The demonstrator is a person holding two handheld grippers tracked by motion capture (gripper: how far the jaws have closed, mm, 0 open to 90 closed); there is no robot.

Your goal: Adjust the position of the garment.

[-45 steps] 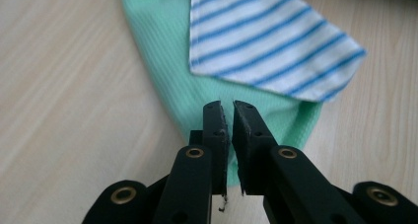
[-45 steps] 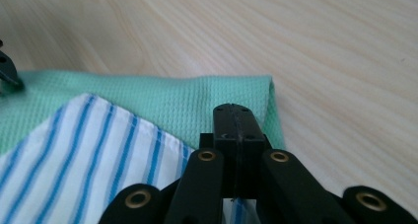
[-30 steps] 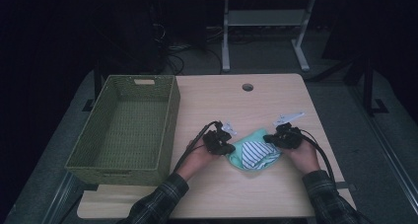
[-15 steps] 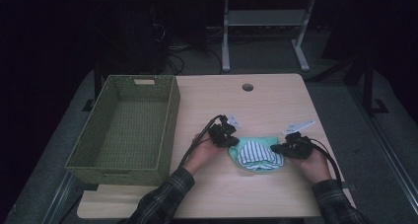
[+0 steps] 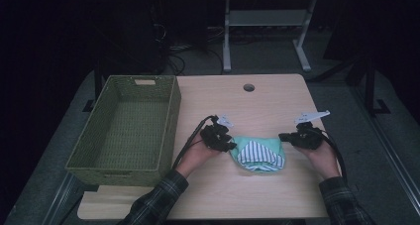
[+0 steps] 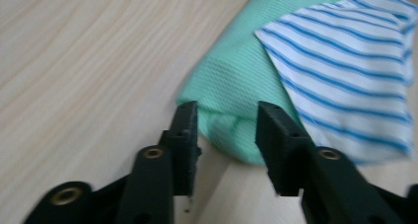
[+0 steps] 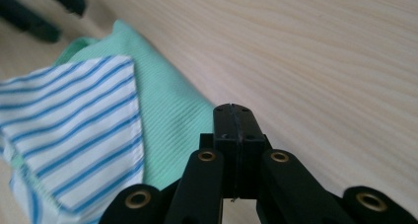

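Observation:
A mint-green cloth [image 5: 257, 142] with a blue-and-white striped piece [image 5: 260, 154] on top lies on the wooden table [image 5: 237, 195], between my two grippers. My left gripper [image 5: 229, 144] is at the cloth's left end. Its jaws have just been opening and now stand apart, with a green fold [image 6: 224, 128] between them that the pads do not press. My right gripper [image 5: 283, 137] is at the cloth's right end. In the right gripper view its jaws [image 7: 234, 116] are shut tight at the green edge [image 7: 172, 110]. I cannot tell whether any cloth is pinched.
A green woven basket [image 5: 171, 118] stands empty at the table's left edge, a hand's width from my left gripper. A round cable hole [image 5: 248, 87] is in the far middle of the table. Bare wood lies on all sides of the cloth.
My left gripper's jaws have opened at the cloth's left end. My right hand has moved to the right. The cloth now lies wider and flatter between the two grippers.

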